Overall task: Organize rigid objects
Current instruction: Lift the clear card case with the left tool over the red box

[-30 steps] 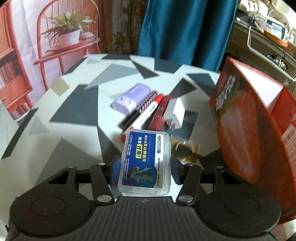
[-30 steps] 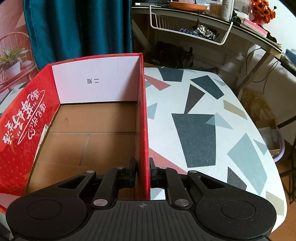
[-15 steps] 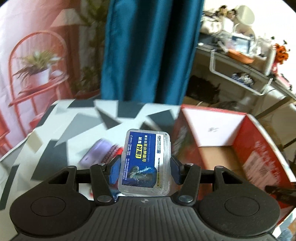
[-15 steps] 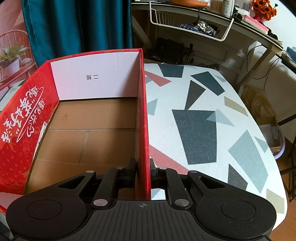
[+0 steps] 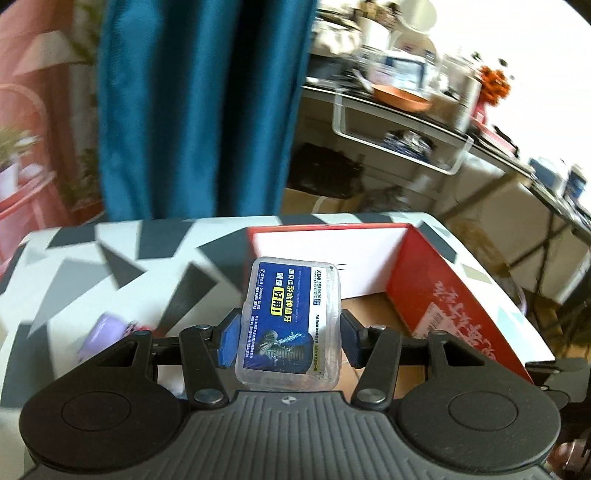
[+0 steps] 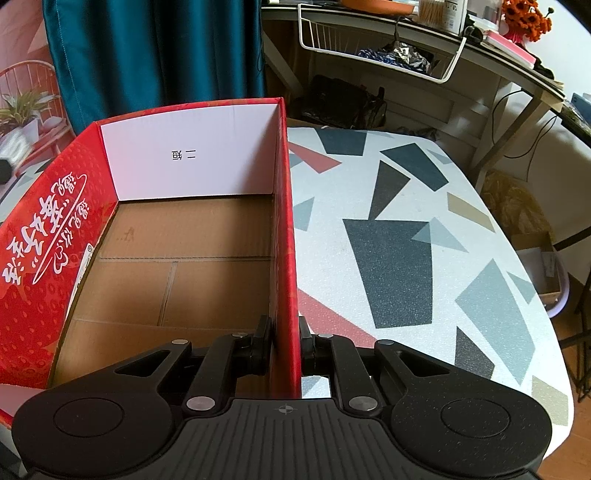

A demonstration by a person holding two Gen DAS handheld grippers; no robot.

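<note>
This looks like a lived-in room of a home — part living space, part storage. A teal curtain (image 6: 155,55) hangs at eleven o'clock beside a pink backdrop printed with a chair and potted plant (image 6: 22,107). At one o'clock a cluttered desk (image 6: 480,48) carries orange flowers (image 6: 526,16), jars and a white wire basket (image 6: 380,48) slung beneath — bags sit under it. A table (image 6: 424,229) with a terrazzo-patterned top fills the foreground.

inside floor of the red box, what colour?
Plain brown corrugated cardboard floor inside the red cardboard box; clearest in the right wrist view.
</note>
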